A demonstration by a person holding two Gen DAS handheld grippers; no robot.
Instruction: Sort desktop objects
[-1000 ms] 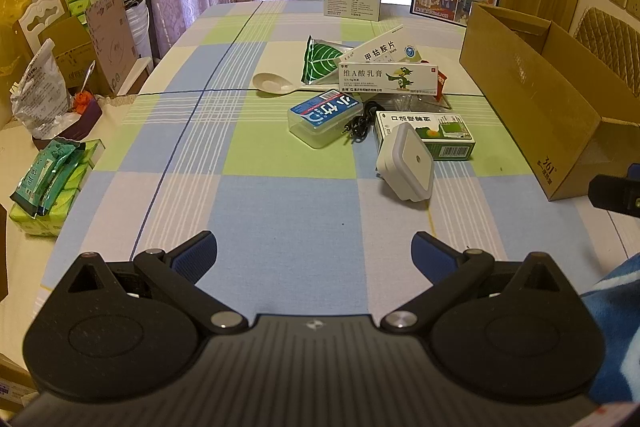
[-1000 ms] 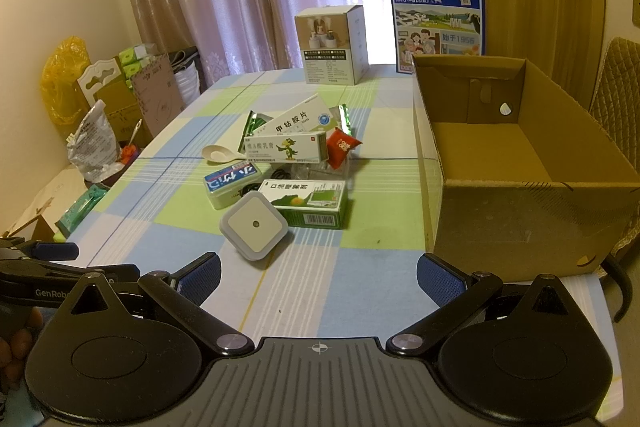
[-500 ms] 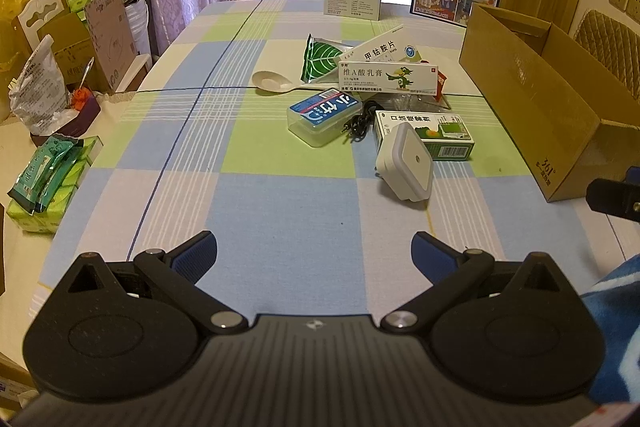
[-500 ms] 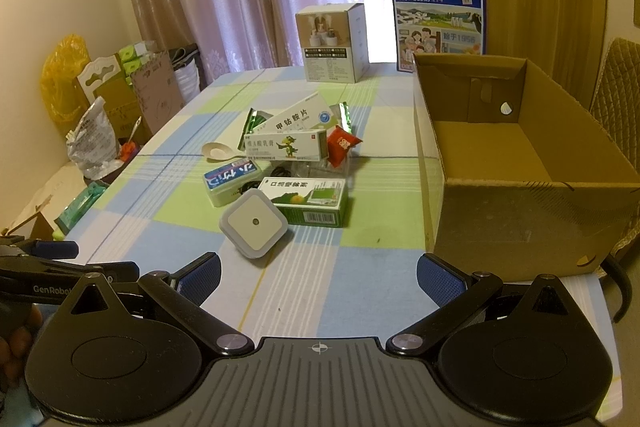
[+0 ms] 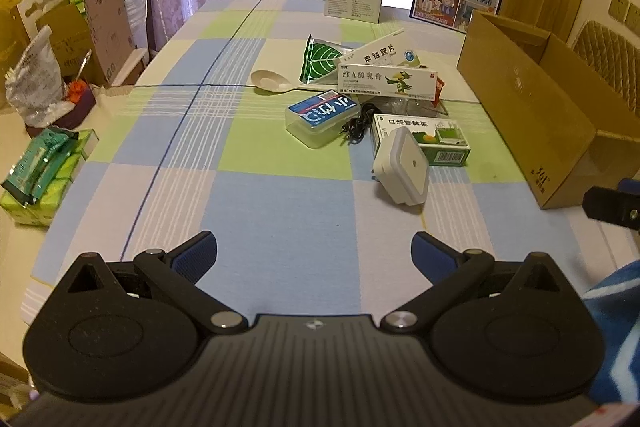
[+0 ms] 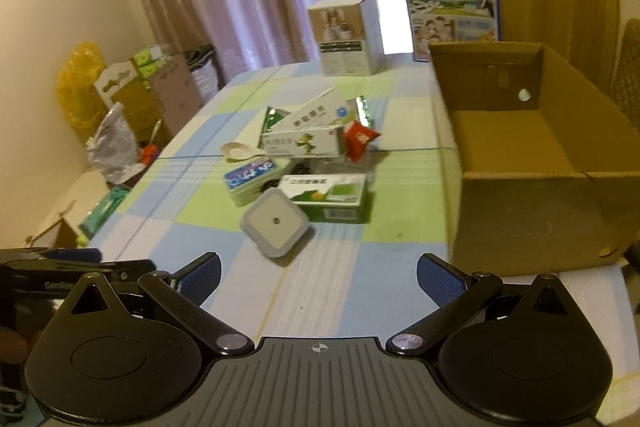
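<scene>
Right wrist: cardboard box (image 6: 520,203) empty; right tool (image 6: 319,277) & left tool (image 5: 314,253) wide, holding nothing.

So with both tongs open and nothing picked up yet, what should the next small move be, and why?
Probably ease the right tongs forward and down toward the white square plug-in device. It is the nearest item of the pile, leaning on the green box, and the open cardboard box sits just to its right, seemingly empty. The left tongs are open too, but farther from that box.
</scene>
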